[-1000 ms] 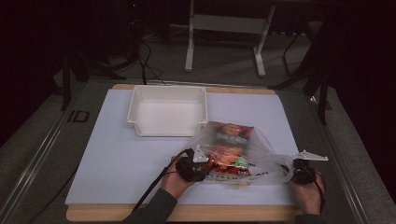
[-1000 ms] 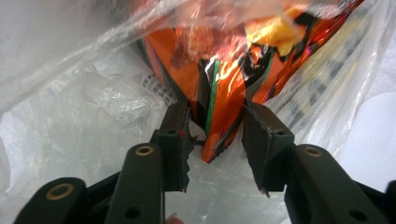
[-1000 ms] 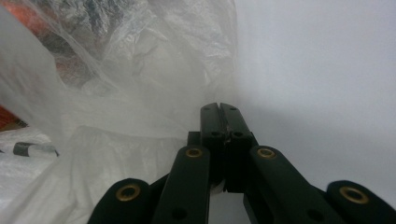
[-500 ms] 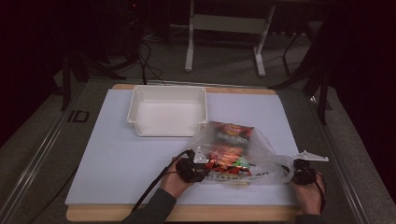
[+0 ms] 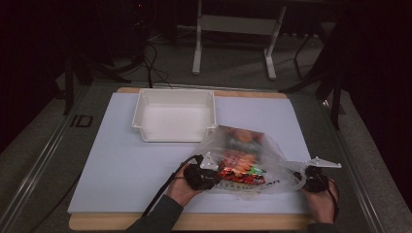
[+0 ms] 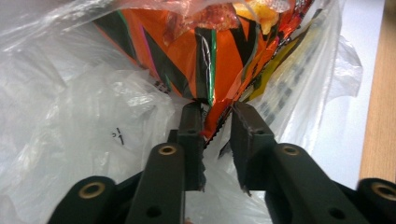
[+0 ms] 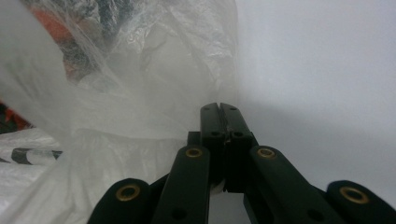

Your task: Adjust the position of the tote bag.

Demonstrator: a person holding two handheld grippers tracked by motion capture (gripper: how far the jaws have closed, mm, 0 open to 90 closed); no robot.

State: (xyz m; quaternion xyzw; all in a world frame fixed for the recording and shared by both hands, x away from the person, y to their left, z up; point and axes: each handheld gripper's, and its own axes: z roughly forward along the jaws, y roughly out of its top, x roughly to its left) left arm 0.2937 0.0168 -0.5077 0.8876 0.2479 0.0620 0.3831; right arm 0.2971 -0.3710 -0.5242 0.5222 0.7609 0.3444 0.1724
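The clear plastic bag point(image 5: 252, 160) of snack packets point(image 6: 210, 60) lies at the tabletop's point(image 5: 121, 160) six-o'clock edge, the left gripper point(image 5: 206, 175) jaws having just been closing on an orange packet, the right gripper point(image 5: 311, 180) jaws shut on bag film.

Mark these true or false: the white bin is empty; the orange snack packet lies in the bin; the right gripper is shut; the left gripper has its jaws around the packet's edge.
1. The white bin is empty. True.
2. The orange snack packet lies in the bin. False: it sits inside the clear plastic bag on the white mat.
3. The right gripper is shut. True, at the bag's edge.
4. The left gripper has its jaws around the packet's edge. True; they have just been closing on it.
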